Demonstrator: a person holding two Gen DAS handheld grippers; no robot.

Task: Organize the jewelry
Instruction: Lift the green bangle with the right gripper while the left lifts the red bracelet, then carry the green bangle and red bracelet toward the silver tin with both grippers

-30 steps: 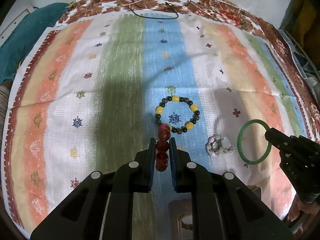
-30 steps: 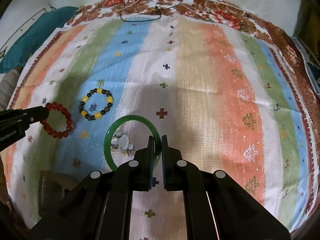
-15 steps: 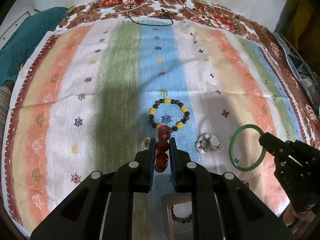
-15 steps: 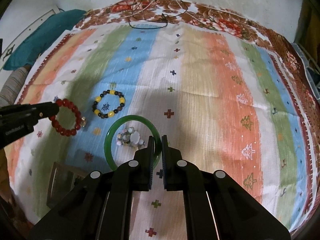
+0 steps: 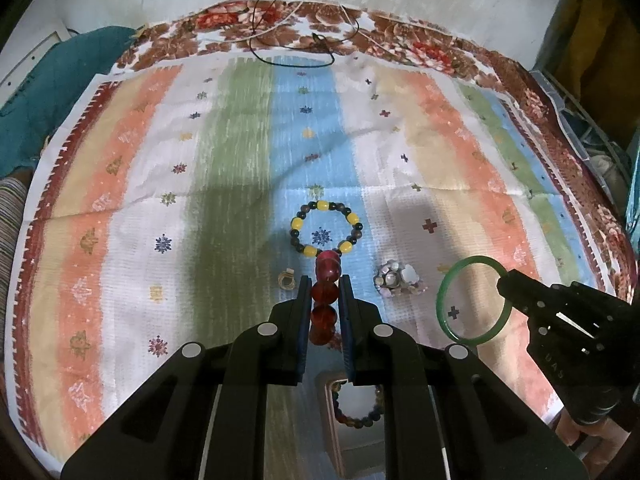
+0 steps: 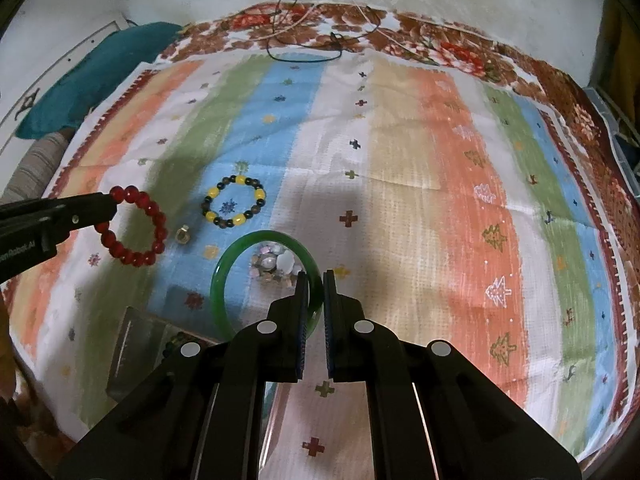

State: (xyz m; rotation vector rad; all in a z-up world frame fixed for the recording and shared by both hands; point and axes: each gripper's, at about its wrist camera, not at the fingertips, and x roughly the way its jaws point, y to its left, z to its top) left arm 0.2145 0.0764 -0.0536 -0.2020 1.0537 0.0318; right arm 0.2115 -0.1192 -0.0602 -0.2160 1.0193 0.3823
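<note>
My left gripper (image 5: pixel 325 280) is shut on a red bead bracelet (image 5: pixel 325 296) and holds it above the striped cloth; it also shows in the right wrist view (image 6: pixel 134 232). My right gripper (image 6: pixel 315 276) is shut on a green bangle (image 6: pixel 224 288), also seen in the left wrist view (image 5: pixel 444 304). A yellow-and-dark bead bracelet (image 5: pixel 326 228) lies on the blue stripe. A pearly cluster piece (image 5: pixel 400 280) and a small ring (image 5: pixel 287 280) lie near it. A wooden box (image 5: pixel 340 412) with a bead bracelet inside sits under my left gripper.
The striped cloth (image 6: pixel 420 200) covers a bed with a floral border. Black cords (image 5: pixel 292 40) lie at the far edge. A teal cushion (image 6: pixel 92 76) sits at the far left. The box also shows in the right wrist view (image 6: pixel 136 344).
Both grippers have lifted and drawn back toward the near edge with their bracelets. The wooden box and the small ring have come into view.
</note>
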